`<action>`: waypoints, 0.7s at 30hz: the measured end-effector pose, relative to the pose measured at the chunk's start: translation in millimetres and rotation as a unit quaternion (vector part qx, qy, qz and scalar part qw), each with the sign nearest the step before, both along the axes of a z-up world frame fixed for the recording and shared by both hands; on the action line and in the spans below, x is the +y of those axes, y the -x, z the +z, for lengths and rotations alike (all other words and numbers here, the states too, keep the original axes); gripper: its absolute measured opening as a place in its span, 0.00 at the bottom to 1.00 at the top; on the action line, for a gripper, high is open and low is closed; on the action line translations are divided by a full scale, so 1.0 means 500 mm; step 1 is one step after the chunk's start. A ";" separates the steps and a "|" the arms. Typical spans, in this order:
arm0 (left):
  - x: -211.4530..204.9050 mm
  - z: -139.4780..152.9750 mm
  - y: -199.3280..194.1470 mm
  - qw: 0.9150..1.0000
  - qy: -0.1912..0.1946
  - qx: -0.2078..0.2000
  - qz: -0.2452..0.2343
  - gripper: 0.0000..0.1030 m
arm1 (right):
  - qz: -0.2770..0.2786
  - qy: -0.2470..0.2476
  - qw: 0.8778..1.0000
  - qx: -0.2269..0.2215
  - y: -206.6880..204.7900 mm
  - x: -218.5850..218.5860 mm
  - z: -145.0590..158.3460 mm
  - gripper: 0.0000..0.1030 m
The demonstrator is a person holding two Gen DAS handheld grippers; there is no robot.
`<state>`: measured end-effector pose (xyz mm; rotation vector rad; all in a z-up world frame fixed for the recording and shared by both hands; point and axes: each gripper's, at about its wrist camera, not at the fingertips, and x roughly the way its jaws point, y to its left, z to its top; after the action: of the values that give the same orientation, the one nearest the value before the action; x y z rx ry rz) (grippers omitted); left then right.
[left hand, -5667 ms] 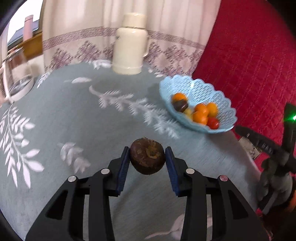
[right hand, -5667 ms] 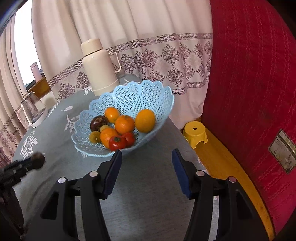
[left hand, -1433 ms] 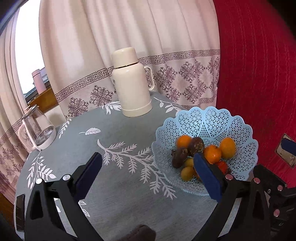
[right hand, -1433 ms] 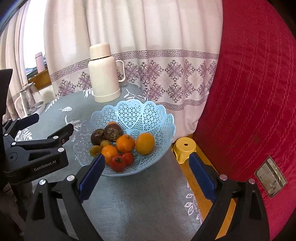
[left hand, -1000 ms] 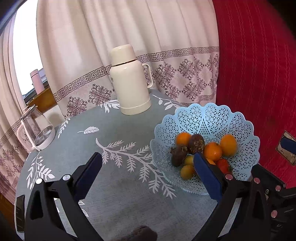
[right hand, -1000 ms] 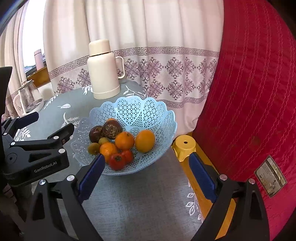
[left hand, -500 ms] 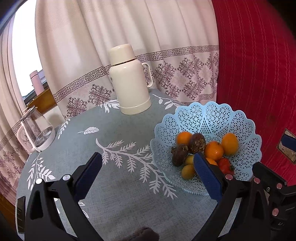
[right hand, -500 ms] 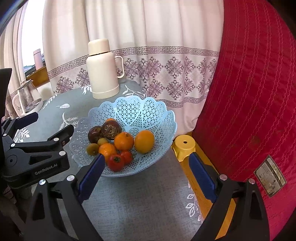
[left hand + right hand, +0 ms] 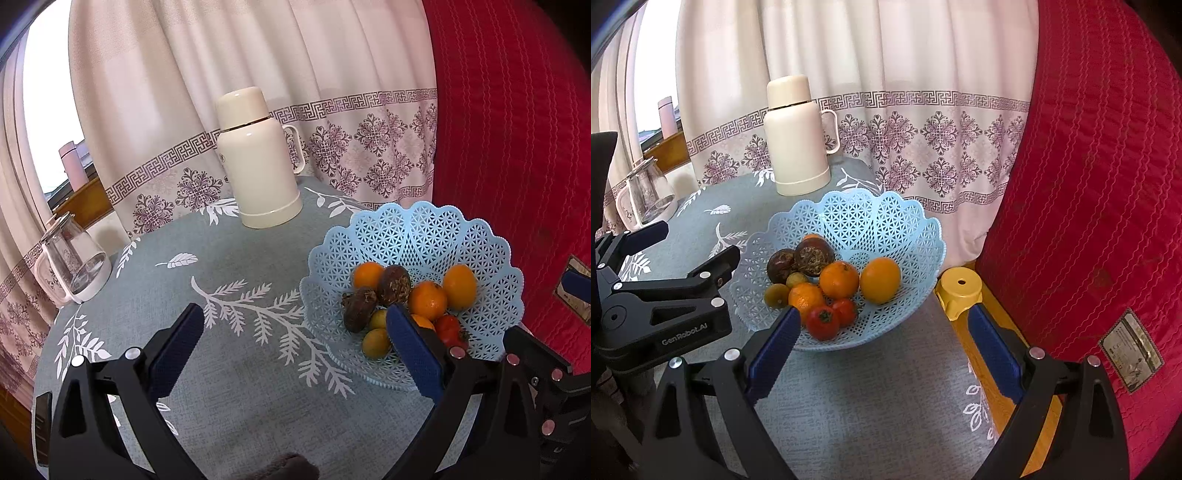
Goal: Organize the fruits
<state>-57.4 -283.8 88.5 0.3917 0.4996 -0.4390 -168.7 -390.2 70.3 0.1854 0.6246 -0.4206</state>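
Observation:
A light blue lattice basket [image 9: 480,240] [image 9: 871,218] sits at the right edge of the round table. It holds oranges [image 9: 459,286] [image 9: 880,279], two dark brown fruits [image 9: 394,279] [image 9: 814,256], red tomatoes [image 9: 823,323] and small yellow-green fruits [image 9: 375,342]. My left gripper [image 9: 295,343] is open and empty, held above the table just left of the basket; it shows in the right wrist view [image 9: 683,254]. My right gripper [image 9: 882,343] is open and empty, in front of the basket.
A cream thermos [image 9: 258,158] [image 9: 798,136] stands at the table's back. A glass kettle [image 9: 72,258] [image 9: 646,195] stands at the left edge. A red quilted cushion [image 9: 1089,184] fills the right. A yellow stool [image 9: 958,291] stands on the floor below.
The brown fruit my left gripper held 5.7 s ago now lies in the basket, and that gripper is open. Over the last second both grippers barely moved.

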 end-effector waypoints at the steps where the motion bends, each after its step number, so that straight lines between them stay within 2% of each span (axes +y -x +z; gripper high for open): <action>1: -0.001 -0.001 -0.001 1.000 0.000 0.001 0.000 0.97 | 0.000 0.000 1.000 0.000 0.000 0.000 0.000 0.89; 12: 0.005 -0.002 0.004 1.000 0.004 -0.013 0.002 0.97 | 0.006 0.000 1.000 0.003 0.001 0.007 -0.008 0.89; 21: 0.056 -0.009 -0.018 0.999 0.011 0.015 0.032 0.97 | 0.026 -0.002 1.000 0.012 -0.007 0.035 -0.020 0.89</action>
<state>-48.2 -255.7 84.2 0.3471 0.5343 -0.3878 -165.4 -372.7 60.5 0.1682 0.6520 -0.3721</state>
